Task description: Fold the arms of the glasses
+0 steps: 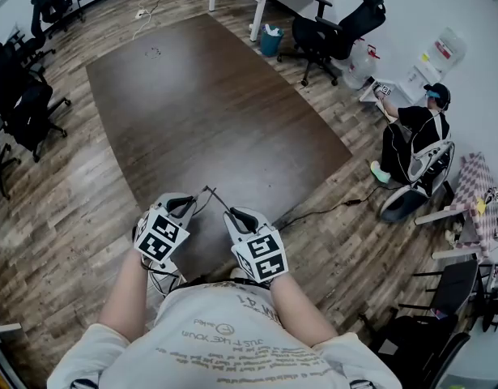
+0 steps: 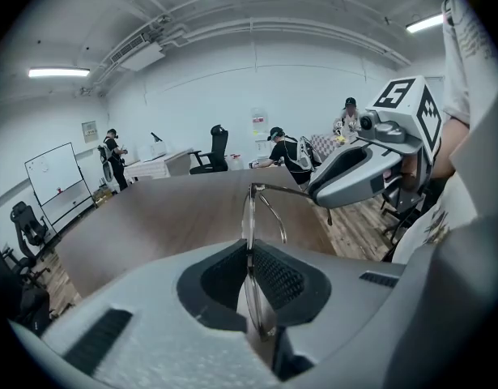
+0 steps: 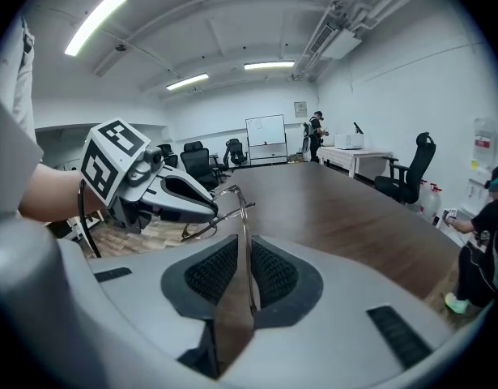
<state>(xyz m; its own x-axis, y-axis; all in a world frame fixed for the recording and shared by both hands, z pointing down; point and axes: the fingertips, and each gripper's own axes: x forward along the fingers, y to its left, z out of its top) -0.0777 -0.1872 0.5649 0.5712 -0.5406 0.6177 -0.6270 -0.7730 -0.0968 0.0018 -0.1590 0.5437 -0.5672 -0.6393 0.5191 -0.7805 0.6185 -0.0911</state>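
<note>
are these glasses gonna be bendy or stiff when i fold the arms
Probably springy: the glasses have a thin wire frame, so hard squeezing could bend it. Likely very light, since the left tongs hold them by one lens.

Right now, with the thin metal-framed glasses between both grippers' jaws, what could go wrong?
The thin metal-framed glasses are held above the dark brown wooden table's near edge; if the left gripper slips, they may drop. The right gripper's jaws flank only a thin wire part; squeezing or twisting hard could bend it.
</note>
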